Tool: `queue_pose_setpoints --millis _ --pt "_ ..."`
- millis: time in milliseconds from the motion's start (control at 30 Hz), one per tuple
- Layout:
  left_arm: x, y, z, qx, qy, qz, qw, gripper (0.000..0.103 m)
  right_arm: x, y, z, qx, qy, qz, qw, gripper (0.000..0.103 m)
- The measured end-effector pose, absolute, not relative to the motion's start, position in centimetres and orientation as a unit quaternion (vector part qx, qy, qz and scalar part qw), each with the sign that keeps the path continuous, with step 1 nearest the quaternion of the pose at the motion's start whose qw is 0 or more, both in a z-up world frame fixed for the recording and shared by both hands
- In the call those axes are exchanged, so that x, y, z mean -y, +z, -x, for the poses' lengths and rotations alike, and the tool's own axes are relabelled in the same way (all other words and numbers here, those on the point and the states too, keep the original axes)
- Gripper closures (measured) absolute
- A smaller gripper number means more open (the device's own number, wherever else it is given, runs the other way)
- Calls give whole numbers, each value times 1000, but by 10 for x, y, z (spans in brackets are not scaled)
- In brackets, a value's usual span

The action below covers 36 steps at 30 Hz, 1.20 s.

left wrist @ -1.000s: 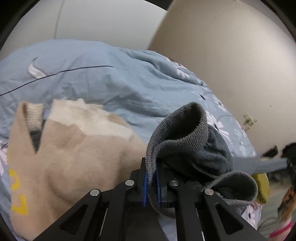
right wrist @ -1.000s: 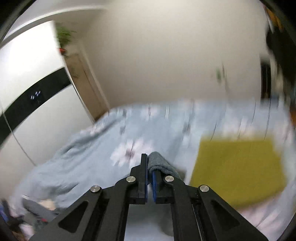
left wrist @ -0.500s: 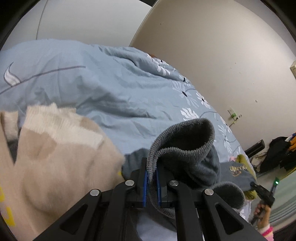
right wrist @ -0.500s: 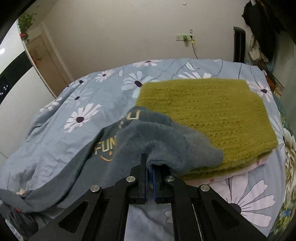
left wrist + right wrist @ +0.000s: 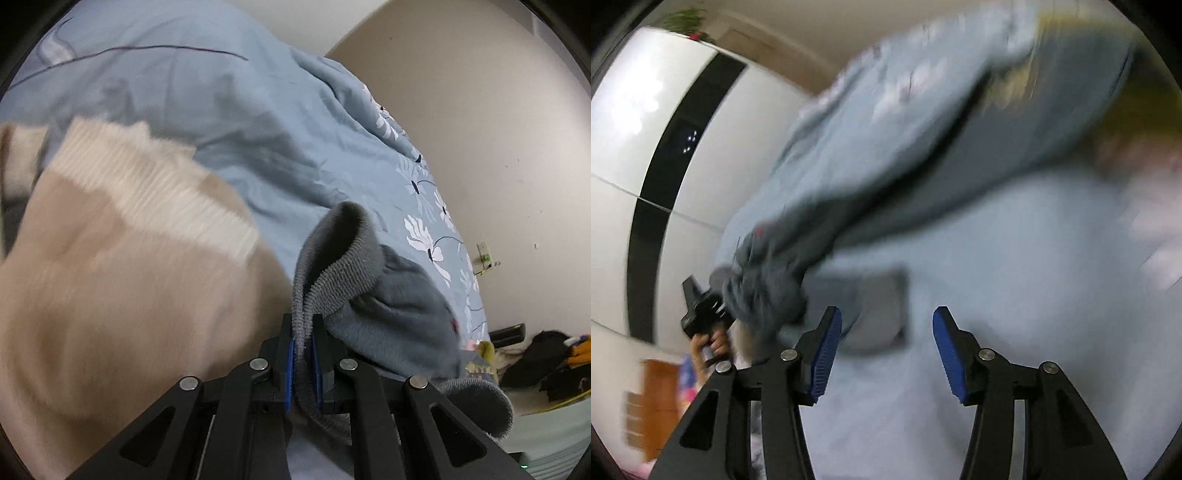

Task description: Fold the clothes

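In the left wrist view my left gripper [image 5: 303,354] is shut on the ribbed cuff of a grey sweatshirt [image 5: 391,314], which trails off to the right over the bed. A beige sweater [image 5: 122,280] with a cream ribbed band lies to the left. The right wrist view is blurred. My right gripper [image 5: 886,354] has its jaws opening, with nothing between the blue pads. The grey sweatshirt [image 5: 886,192] stretches across the bed ahead, up to the left gripper [image 5: 701,310] held by a hand at the left. A folded olive sweater [image 5: 1137,110] shows at the upper right.
A light blue duvet [image 5: 229,110] with white flowers covers the bed. Beige walls stand behind it. Dark bags [image 5: 543,354] lie on the floor at the far right. A white wardrobe with a black stripe [image 5: 657,166] stands left of the bed.
My right gripper has let go of the grey sweatshirt, opened, and swung down and around. My left gripper, still holding the cuff, sank a little nearer the beige sweater.
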State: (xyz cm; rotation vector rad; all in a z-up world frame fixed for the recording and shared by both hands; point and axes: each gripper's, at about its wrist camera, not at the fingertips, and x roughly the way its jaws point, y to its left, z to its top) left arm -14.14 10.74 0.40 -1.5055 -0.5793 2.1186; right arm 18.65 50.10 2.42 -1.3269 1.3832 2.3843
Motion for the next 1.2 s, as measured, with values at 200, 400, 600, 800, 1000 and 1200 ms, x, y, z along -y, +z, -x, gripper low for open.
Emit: queue_pose_setpoints --millis 200,400,600,800,1000,1200 --pt "-83 37 109 201 791 533 224 45 -476 -1 -168 -489 739 463 35 49" --pt "-129 59 71 199 761 542 298 36 -462 -18 -158 -508 720 471 44 47" --pt "-178 58 63 201 739 568 302 36 -451 -24 -145 -527 716 453 65 47" --pt "-177 69 45 194 749 561 293 36 -446 -37 -144 -542 709 444 80 47" --pt "-162 63 32 244 724 569 303 30 -447 -37 -146 -548 713 431 76 48" --pt "-170 66 21 217 744 554 306 21 -447 -38 -143 -537 721 432 72 48"
